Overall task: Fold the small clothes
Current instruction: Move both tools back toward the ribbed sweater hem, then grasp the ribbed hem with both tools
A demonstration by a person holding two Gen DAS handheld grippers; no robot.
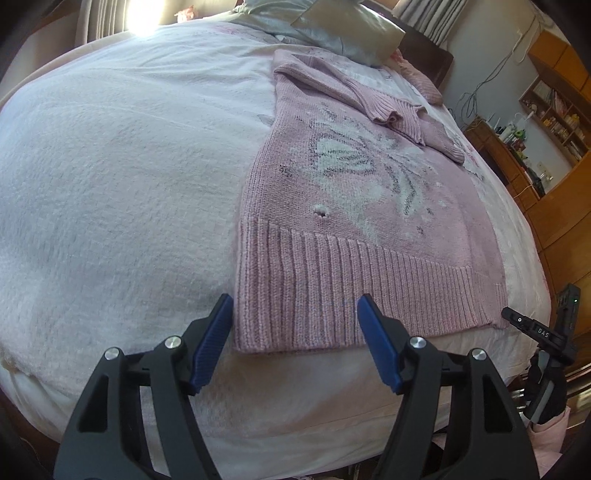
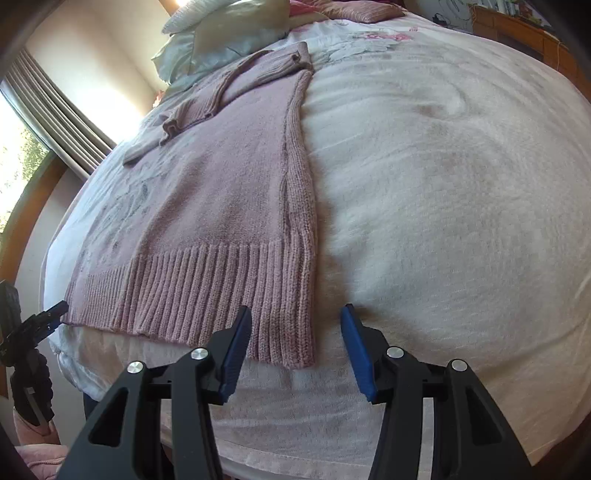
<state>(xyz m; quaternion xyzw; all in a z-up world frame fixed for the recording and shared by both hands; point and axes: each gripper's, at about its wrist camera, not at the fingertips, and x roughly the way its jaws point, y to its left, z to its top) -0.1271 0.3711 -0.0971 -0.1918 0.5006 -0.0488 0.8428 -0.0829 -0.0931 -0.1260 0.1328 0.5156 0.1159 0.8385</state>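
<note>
A: Bedroom setting, and the work surface is a bed [image 1: 110, 177] under a white textured cover, sunlight pouring in from the window behind.

B: Nearest us, the left gripper [image 1: 295, 332] hangs at the bed's front edge with its jaws spread wide, nothing between them. The right gripper [image 2: 295, 339] is released too, lined up over the other bottom corner.

A: And there's the piece itself, a pink sweater [image 1: 351, 206] lying flat, ribbed hem [image 1: 351, 288] towards us, sleeves [image 1: 369, 99] folded across the chest.

B: Chunky knit, I'd say soft and floppy, light enough but stretchy. It'll sag the moment it's lifted.

A: So where do you take hold?

B: The hem corners, one each. That ribbing is thicker and should give the blue pads something to bite. Pinch too shallow and the knit may slip free.

A: Watch that small hole [image 1: 320, 213] above the hem, it could snag.

B: Farther back, pillows [image 1: 332, 33] at the head, shelves [image 1: 554, 118] on the wall.
</note>
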